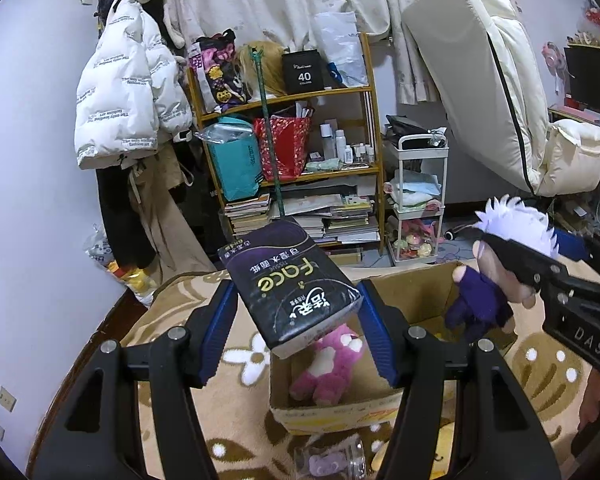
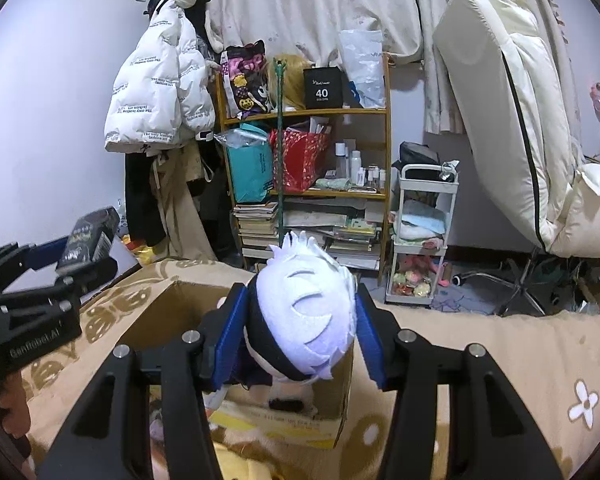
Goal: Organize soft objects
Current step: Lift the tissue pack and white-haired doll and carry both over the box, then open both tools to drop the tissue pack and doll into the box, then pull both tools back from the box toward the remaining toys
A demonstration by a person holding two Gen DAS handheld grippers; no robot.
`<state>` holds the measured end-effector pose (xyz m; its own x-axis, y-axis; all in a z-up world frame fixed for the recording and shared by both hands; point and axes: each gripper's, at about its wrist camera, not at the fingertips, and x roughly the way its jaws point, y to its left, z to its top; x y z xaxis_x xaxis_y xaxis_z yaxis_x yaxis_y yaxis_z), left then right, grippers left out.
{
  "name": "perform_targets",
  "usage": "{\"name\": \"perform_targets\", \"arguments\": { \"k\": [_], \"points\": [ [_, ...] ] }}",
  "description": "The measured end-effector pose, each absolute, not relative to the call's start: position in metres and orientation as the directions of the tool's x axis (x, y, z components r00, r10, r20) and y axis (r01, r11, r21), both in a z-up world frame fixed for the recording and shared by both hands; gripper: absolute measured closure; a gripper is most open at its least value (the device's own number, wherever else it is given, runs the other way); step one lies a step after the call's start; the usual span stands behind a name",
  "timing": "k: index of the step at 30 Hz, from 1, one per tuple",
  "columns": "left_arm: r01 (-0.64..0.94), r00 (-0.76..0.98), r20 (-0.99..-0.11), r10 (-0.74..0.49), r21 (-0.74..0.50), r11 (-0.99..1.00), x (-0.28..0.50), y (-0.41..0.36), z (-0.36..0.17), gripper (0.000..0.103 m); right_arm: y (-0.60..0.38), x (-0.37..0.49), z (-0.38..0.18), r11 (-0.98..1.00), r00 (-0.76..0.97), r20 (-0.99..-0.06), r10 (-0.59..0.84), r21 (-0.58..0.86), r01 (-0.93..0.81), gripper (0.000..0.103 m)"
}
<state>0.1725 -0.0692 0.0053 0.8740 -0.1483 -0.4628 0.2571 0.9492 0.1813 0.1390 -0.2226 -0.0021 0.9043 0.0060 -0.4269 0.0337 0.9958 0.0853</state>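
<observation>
Blue pads of the left gripper [image 1: 294,312] pinch a dark pack of facial tissue [image 1: 290,284] about halfway along its length, jaws partly spread to the pack's width and pressing on both long sides. Its long axis runs forward along the fingers and tilts upward, the far end raised and leaning left, the near end hanging over the open cardboard box [image 1: 332,414]. Directly below that near end, inside the box, lies a pink plush bear [image 1: 328,364]. So the pack sits straight above the box's opening, and the coming move looks like a short descent followed by a release.

To the right, the right gripper [image 2: 300,334] clamps a white-haired plush doll [image 2: 308,320] by the head, its pads against either side, jaws held partly apart by the soft head between them. In the left wrist view that doll [image 1: 496,268] hangs with its purple body dangling down over the box's right far corner, so its long axis is about vertical. From the right wrist view the doll's lower part seems already level with the box [image 2: 300,420] rim, though whether it touches the cardboard I cannot tell.

Both hands are close to the box; the left's load looks better centred over the opening, the right's nearer the edge. The box rests on a tan flowered blanket [image 1: 236,360]. At the bottom edge, just in front of the box, lies a small clear container with a purple toy [image 1: 332,458].
</observation>
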Motion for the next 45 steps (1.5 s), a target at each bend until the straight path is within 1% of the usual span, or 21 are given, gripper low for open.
{"name": "perform_targets", "arguments": {
  "k": [5, 11, 19, 20, 22, 23, 24, 28, 30, 31, 32, 34, 36, 38, 40, 45],
  "points": [
    [0.272, 0.871, -0.467, -0.149, 0.208, 0.940, 0.181, -0.074, -0.010, 0.043, -0.226, 0.151, -0.008, 0.997, 0.906, -0.424, -0.011, 0.066, 0.043, 0.048],
    [0.288, 0.843, -0.511, -0.169, 0.161, 0.944, 0.193, -0.072, -0.026, 0.044, -0.232, 0.160, -0.026, 0.994, 0.891, -0.455, 0.000, 0.094, 0.048, 0.047],
    [0.274, 0.819, -0.555, -0.144, 0.157, 0.949, 0.195, -0.068, -0.038, 0.044, -0.228, 0.168, -0.041, 0.992, 0.875, -0.484, 0.030, 0.122, 0.034, 0.046],
    [0.275, 0.816, -0.559, -0.146, 0.155, 0.949, 0.195, -0.067, -0.040, 0.043, -0.228, 0.169, -0.042, 0.992, 0.873, -0.487, 0.037, 0.125, 0.027, 0.046],
    [0.271, 0.810, -0.569, -0.140, 0.153, 0.950, 0.194, -0.066, -0.042, 0.039, -0.225, 0.167, -0.045, 0.993, 0.871, -0.490, 0.039, 0.120, 0.023, 0.045],
    [0.268, 0.808, -0.574, -0.135, 0.153, 0.951, 0.194, -0.065, -0.042, 0.033, -0.225, 0.167, -0.046, 0.993, 0.868, -0.495, 0.041, 0.119, 0.020, 0.041],
    [0.262, 0.807, -0.577, -0.130, 0.153, 0.953, 0.194, -0.064, -0.043, 0.029, -0.225, 0.167, -0.046, 0.993, 0.865, -0.499, 0.043, 0.120, 0.020, 0.039],
    [0.255, 0.796, -0.593, -0.124, 0.143, 0.956, 0.191, -0.059, -0.042, 0.024, -0.227, 0.163, -0.045, 0.988, 0.860, -0.507, 0.065, 0.152, 0.015, 0.038],
    [0.246, 0.787, -0.606, -0.115, 0.138, 0.960, 0.188, -0.056, -0.039, 0.016, -0.228, 0.159, -0.044, 0.987, 0.858, -0.508, 0.067, 0.157, 0.016, 0.032],
    [0.241, 0.787, -0.607, -0.111, 0.137, 0.961, 0.185, -0.054, -0.037, 0.015, -0.228, 0.157, -0.043, 0.988, 0.856, -0.514, 0.066, 0.156, 0.018, 0.025],
    [0.238, 0.787, -0.608, -0.107, 0.138, 0.962, 0.182, -0.052, -0.035, 0.012, -0.228, 0.154, -0.042, 0.987, 0.851, -0.521, 0.069, 0.158, 0.016, 0.023],
    [0.235, 0.786, -0.610, -0.101, 0.144, 0.961, 0.176, -0.050, -0.031, 0.010, -0.228, 0.148, -0.040, 0.985, 0.843, -0.531, 0.082, 0.171, 0.011, 0.023],
    [0.245, 0.777, -0.621, -0.102, 0.149, 0.958, 0.169, -0.048, -0.028, 0.005, -0.228, 0.140, -0.039, 0.985, 0.836, -0.541, 0.090, 0.172, 0.005, 0.020],
    [0.240, 0.777, -0.622, -0.096, 0.152, 0.959, 0.162, -0.045, -0.026, 0.005, -0.227, 0.131, -0.037, 0.987, 0.834, -0.546, 0.078, 0.162, 0.014, 0.007],
    [0.231, 0.767, -0.636, -0.088, 0.146, 0.962, 0.155, -0.043, -0.026, 0.005, -0.229, 0.121, -0.035, 0.984, 0.838, -0.541, 0.071, 0.174, 0.029, 0.002],
    [0.224, 0.743, -0.664, -0.078, 0.137, 0.965, 0.139, -0.035, -0.025, 0.004, -0.232, 0.106, -0.033, 0.982, 0.819, -0.570, 0.066, 0.181, 0.047, 0.001]
  ]
}}
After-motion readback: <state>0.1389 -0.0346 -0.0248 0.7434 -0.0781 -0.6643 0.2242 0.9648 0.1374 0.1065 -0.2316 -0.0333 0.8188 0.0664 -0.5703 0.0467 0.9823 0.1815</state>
